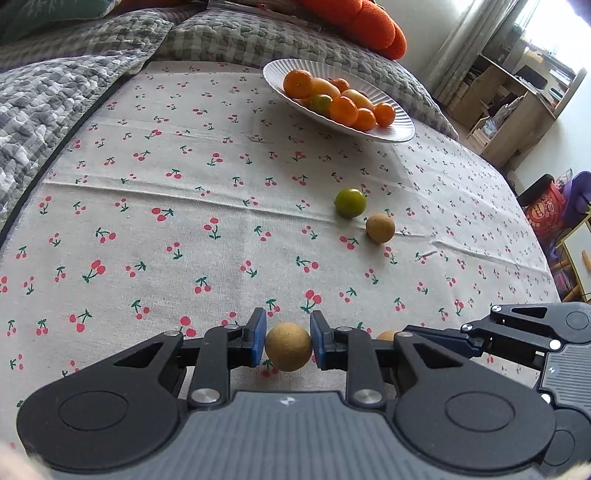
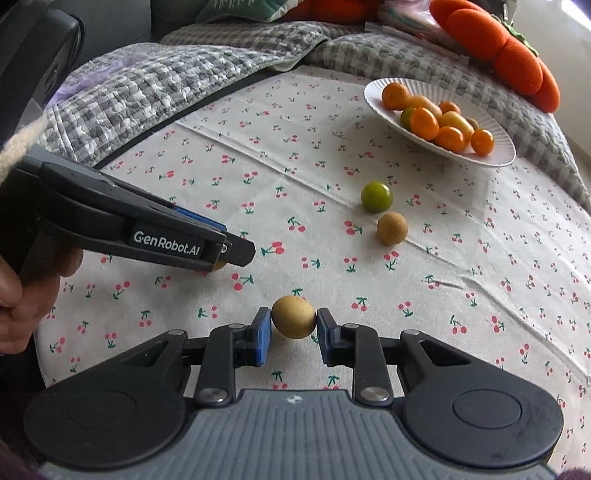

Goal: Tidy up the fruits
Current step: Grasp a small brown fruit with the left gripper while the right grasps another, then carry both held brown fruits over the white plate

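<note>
Two claws each squeeze a small round brown fruit. The left claw (image 1: 288, 345) is clenched on one brown ball (image 1: 288, 346), with its blue pads (image 1: 257, 338) pressing on both sides. The right claw (image 2: 294, 325) is clenched on another brown ball (image 2: 294, 316), held the same way just above the cloth.

Both claws are low over a cherry cloth (image 1: 184, 221) that covers the surface. They are well apart from the white plate (image 1: 400, 127), on the near side of the cloth. In the right wrist view the left claw (image 2: 221, 254) shows from the side, to the left, and a bit of its brown ball peeks out under its tip. A hand (image 2: 22, 288) holds that claw at the left edge.

The white plate sits at the far end of the cloth. It holds a pile of small orange fruits (image 1: 343, 110) and a greenish one. Between the plate and the claws lie two loose fruits. A green fruit (image 1: 350, 203) is nearer the plate. A third brown ball (image 1: 380, 228) lies just beside it, a little farther from the plate.

Behind the plate are a grey checked blanket (image 1: 74, 92) and an orange cushion (image 1: 369, 26).
</note>
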Demonstrator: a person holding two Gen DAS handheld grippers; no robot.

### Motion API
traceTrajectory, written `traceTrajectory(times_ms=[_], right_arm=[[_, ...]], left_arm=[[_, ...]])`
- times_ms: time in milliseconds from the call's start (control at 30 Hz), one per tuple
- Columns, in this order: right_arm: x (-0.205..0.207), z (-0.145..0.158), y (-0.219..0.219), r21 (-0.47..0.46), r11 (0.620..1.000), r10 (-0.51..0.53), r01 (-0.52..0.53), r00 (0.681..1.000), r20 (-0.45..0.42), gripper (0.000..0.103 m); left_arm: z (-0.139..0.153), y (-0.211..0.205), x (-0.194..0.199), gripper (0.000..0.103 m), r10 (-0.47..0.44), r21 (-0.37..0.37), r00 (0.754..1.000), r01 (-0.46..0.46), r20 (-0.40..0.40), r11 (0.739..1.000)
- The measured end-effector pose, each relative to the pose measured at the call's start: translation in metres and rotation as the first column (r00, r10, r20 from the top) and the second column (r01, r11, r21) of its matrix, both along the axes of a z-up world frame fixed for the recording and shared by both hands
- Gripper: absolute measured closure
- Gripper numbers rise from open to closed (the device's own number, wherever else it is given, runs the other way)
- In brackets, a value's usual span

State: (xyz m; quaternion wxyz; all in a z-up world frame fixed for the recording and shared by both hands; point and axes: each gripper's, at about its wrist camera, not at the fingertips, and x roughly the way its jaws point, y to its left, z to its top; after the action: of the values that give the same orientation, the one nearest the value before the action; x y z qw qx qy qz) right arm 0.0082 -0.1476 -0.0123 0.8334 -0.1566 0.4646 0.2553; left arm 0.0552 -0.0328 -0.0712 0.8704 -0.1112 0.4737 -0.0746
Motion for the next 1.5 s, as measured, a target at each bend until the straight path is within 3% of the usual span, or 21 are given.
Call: traceTrajectory(times_ms=[1100, 1500], right_arm=[[0.029, 0.021, -0.016, 0.093, 0.985, -0.154, 0.149, 0.986, 0.058, 0.079], [0.036, 0.049, -0.035, 0.192, 0.96, -0.226, 0.204, 0.969, 0.101, 0.079]], left_arm=[[0.013, 0.014, 0.019, 0.081, 0.068, -0.029, 0.997, -0.067, 0.039, 0.997], [0.047, 0.011, 0.021, 0.081, 0.116, -0.007, 0.99, -0.116, 0.084, 0.993]])
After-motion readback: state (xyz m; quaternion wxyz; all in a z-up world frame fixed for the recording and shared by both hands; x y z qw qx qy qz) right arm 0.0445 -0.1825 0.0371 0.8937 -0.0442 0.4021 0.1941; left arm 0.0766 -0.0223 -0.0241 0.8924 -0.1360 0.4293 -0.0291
